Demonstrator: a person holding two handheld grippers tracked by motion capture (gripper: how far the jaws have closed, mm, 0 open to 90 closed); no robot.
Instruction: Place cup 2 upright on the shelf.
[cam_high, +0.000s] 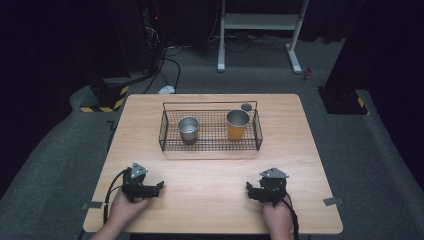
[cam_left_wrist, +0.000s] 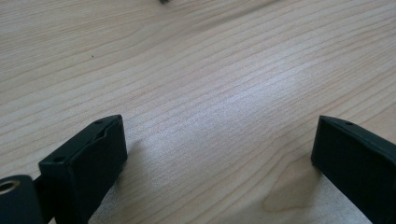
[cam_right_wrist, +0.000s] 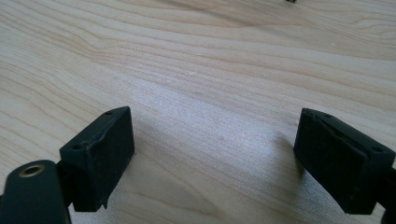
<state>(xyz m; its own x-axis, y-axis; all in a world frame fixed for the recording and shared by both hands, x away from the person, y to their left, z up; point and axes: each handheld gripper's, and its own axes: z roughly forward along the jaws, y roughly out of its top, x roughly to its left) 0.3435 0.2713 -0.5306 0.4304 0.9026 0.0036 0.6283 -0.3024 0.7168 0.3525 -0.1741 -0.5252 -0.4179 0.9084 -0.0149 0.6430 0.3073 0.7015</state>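
A black wire basket stands at the far middle of the wooden table. Inside it, a short steel cup sits at the left and a taller orange cup with a steel rim at the right. My left gripper rests low on the table near the front left, held by a hand. My right gripper rests near the front right. In the left gripper view my gripper is open over bare wood. In the right gripper view my gripper is open too, with nothing between the jaws.
A small round grey object lies just behind the basket's far right corner. Beyond the table are a white metal stand, cables and yellow-black striped blocks on grey carpet. Bare wood spans the table between the basket and both grippers.
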